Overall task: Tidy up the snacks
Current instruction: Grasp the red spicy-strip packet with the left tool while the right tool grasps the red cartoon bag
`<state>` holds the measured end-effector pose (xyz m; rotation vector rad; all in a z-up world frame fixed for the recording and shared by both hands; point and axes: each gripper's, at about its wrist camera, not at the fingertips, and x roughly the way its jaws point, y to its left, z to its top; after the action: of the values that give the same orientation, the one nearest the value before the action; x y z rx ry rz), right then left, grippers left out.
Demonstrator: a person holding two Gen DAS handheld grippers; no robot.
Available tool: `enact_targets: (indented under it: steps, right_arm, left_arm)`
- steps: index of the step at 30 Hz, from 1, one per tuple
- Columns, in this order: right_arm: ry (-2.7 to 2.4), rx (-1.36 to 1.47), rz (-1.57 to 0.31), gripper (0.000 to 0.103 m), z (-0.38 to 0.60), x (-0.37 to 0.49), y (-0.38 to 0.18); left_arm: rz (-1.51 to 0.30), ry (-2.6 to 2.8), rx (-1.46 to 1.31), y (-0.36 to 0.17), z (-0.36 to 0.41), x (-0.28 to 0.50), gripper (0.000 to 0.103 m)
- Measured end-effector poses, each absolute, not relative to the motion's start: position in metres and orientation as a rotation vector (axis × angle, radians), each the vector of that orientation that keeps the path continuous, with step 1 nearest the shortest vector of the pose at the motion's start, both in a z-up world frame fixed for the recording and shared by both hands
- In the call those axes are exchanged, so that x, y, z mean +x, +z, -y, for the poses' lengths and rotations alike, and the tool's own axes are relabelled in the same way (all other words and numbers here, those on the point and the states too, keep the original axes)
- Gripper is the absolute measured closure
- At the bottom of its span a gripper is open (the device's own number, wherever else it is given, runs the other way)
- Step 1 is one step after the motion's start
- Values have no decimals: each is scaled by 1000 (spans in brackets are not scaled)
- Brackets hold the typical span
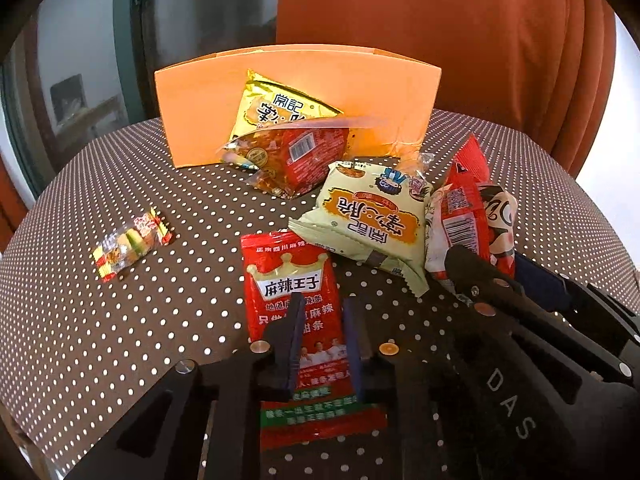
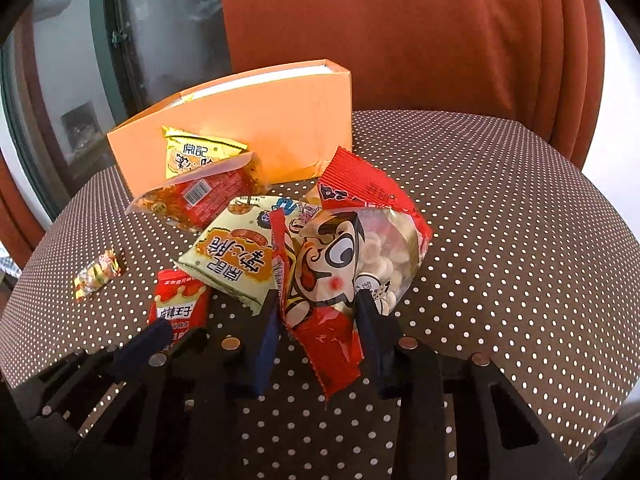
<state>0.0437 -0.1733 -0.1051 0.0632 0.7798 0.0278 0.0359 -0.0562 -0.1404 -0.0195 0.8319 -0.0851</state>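
My left gripper (image 1: 320,340) is shut on a flat red spicy-strip packet (image 1: 288,280), which lies on the dotted tablecloth with both pads pressing its sides. The right gripper (image 2: 320,320) is shut on a red bag with a cartoon face (image 2: 340,256) and round white candies, crumpled between its pads. That bag (image 1: 468,208) also shows at the right of the left wrist view. An open orange box (image 1: 280,76) stands at the back. A gold packet (image 1: 276,108) and a red clear packet (image 1: 304,156) lean against its front. A pale yellow packet (image 1: 360,216) lies between the box and both grippers.
A small wrapped candy (image 1: 128,240) lies alone on the left of the round table with the brown polka-dot cloth (image 1: 120,320). An orange-red curtain (image 1: 440,40) hangs behind the table, and a window frame (image 1: 128,40) stands at the back left.
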Motion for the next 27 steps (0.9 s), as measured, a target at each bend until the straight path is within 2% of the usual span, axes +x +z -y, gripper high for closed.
enact_targets:
  steps: [3, 10, 11, 12, 13, 17, 20, 27]
  right_arm:
    - [30, 67, -772, 64, 171, 41, -103]
    - [38, 58, -753, 64, 164, 37, -98]
    - [38, 58, -751, 64, 164, 38, -98]
    - [38, 57, -749, 64, 163, 37, -97]
    - [37, 58, -746, 64, 162, 37, -97]
    - [38, 59, -746, 64, 158, 38, -97]
    - [35, 55, -748, 64, 155, 39, -99]
    - [45, 36, -766, 64, 147, 45, -105]
  left_arm:
    - [-835, -94, -40, -139, 53, 34, 100]
    - [-819, -72, -49, -134, 46, 27, 100]
    - [-816, -65, -44, -133, 46, 27, 92]
    - [-811, -52, -39, -132, 45, 26, 70]
    - [-798, -35, -33, -131, 45, 26, 61]
    - [-802, -13, -26, -131, 39, 26, 40]
    - [-833, -27, -44, -136, 35, 30, 35]
    - [-877, -41, -65, -146, 29, 37, 36]
